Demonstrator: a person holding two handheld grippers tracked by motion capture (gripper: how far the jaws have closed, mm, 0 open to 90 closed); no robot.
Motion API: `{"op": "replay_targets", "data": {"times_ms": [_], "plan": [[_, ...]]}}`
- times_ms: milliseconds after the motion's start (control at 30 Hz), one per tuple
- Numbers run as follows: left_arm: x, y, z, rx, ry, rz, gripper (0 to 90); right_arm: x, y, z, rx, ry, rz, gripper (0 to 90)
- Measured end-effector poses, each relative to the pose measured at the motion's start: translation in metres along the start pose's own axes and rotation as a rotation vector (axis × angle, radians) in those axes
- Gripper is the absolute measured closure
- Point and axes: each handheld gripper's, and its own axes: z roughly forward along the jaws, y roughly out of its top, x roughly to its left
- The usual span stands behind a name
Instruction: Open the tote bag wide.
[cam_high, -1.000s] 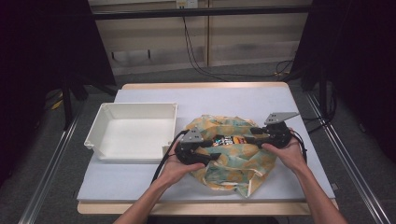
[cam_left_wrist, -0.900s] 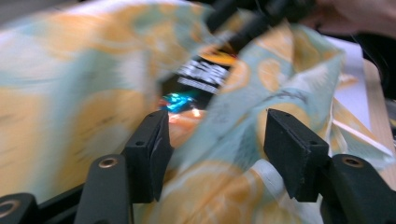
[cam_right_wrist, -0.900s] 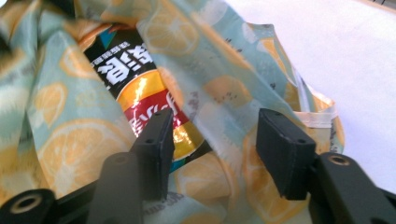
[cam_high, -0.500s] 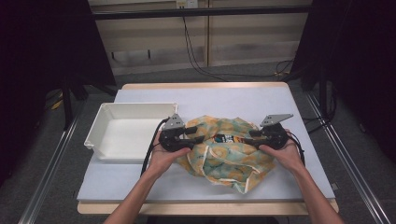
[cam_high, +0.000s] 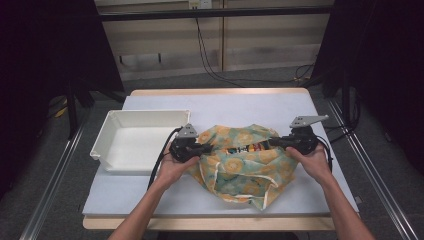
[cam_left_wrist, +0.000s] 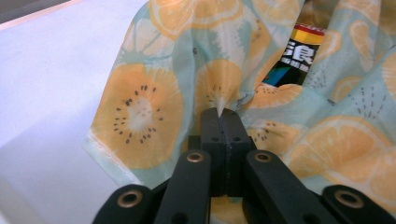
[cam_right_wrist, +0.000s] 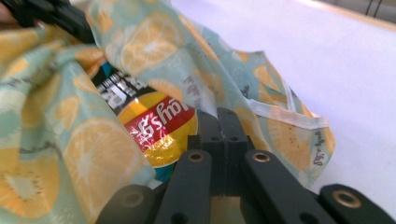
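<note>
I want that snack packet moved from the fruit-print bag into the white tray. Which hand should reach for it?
Left, probably. The left gripper sits next to the white tray; the right gripper is on the bag's far side. Both are shut on bag fabric, the snack packet between them.

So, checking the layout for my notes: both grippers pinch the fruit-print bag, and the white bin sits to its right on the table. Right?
Not quite: the high view shows the bin left of the bag. Left gripper and right gripper do pinch it.

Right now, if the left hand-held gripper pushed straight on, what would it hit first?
The left hand-held gripper, shut on the fruit-print bag, would probably press through that cloth to the snack packet inside.
</note>
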Motion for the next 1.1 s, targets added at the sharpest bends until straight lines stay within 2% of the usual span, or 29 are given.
{"op": "replay_targets", "data": {"times_ms": [100, 200, 300, 367, 467, 533, 600, 633, 667, 767, 833, 867, 900, 933, 967, 1000, 1033, 1067, 1100], "plan": [[0.001, 0.004, -0.013, -0.066, -0.058, -0.023, 90.0, -0.002, 0.007, -0.012, -0.046, 0.031, 0.017, 90.0], [0.002, 0.014, -0.032, -0.139, -0.096, -0.023, 90.0, -0.004, 0.013, -0.019, -0.081, 0.057, 0.024, 90.0], [0.007, 0.021, -0.048, -0.193, -0.078, -0.030, 90.0, -0.008, 0.017, -0.023, -0.117, 0.060, 0.041, 90.0], [0.013, 0.021, -0.057, -0.221, -0.036, -0.056, 90.0, -0.012, 0.018, -0.024, -0.145, 0.053, 0.066, 90.0], [0.020, 0.015, -0.060, -0.214, -0.012, -0.086, 90.0, -0.014, 0.020, -0.026, -0.163, 0.049, 0.065, 90.0], [0.021, 0.011, -0.058, -0.215, -0.029, -0.085, 90.0, -0.014, 0.021, -0.024, -0.157, 0.049, 0.063, 90.0], [0.016, 0.011, -0.053, -0.195, -0.019, -0.064, 88.0, -0.013, 0.021, -0.022, -0.146, 0.060, 0.062, 89.1], [0.014, 0.011, -0.049, -0.186, -0.028, -0.047, 81.2, -0.012, 0.021, -0.021, -0.146, 0.059, 0.059, 87.3], [0.010, 0.012, -0.045, -0.180, -0.031, -0.032, 78.6, -0.011, 0.021, -0.021, -0.147, 0.055, 0.061, 88.2], [0.003, 0.017, -0.037, -0.165, -0.033, -0.015, 63.7, -0.010, 0.023, -0.021, -0.149, 0.055, 0.058, 85.9], [-0.002, 0.021, -0.028, -0.148, -0.039, 0.004, 60.8, -0.009, 0.025, -0.022, -0.149, 0.051, 0.054, 89.7], [-0.005, 0.025, -0.018, -0.129, -0.021, 0.009, 50.0, -0.009, 0.027, -0.023, -0.143, 0.043, 0.057, 90.0], [-0.005, 0.025, -0.018, -0.129, -0.021, 0.009, 45.3, -0.009, 0.027, -0.023, -0.143, 0.043, 0.057, 90.0], [-0.005, 0.028, -0.009, -0.101, -0.027, 0.018, 43.1, -0.009, 0.030, -0.024, -0.130, 0.035, 0.051, 90.0], [-0.005, 0.028, -0.009, -0.101, -0.027, 0.018, 42.6, -0.009, 0.030, -0.024, -0.130, 0.035, 0.051, 90.0], [-0.006, 0.029, -0.002, -0.078, -0.012, 0.022, 42.6, -0.009, 0.031, -0.024, -0.129, 0.037, 0.053, 90.0], [-0.008, 0.030, 0.007, -0.069, -0.037, 0.028, 36.5, -0.009, 0.033, -0.024, -0.128, 0.028, 0.056, 90.0], [-0.008, 0.030, 0.007, -0.069, -0.037, 0.028, 35.5, -0.009, 0.033, -0.024, -0.128, 0.028, 0.056, 90.0], [-0.013, 0.031, 0.016, -0.040, -0.044, 0.058, 32.4, -0.010, 0.034, -0.023, -0.133, 0.019, 0.051, 90.0]]}}
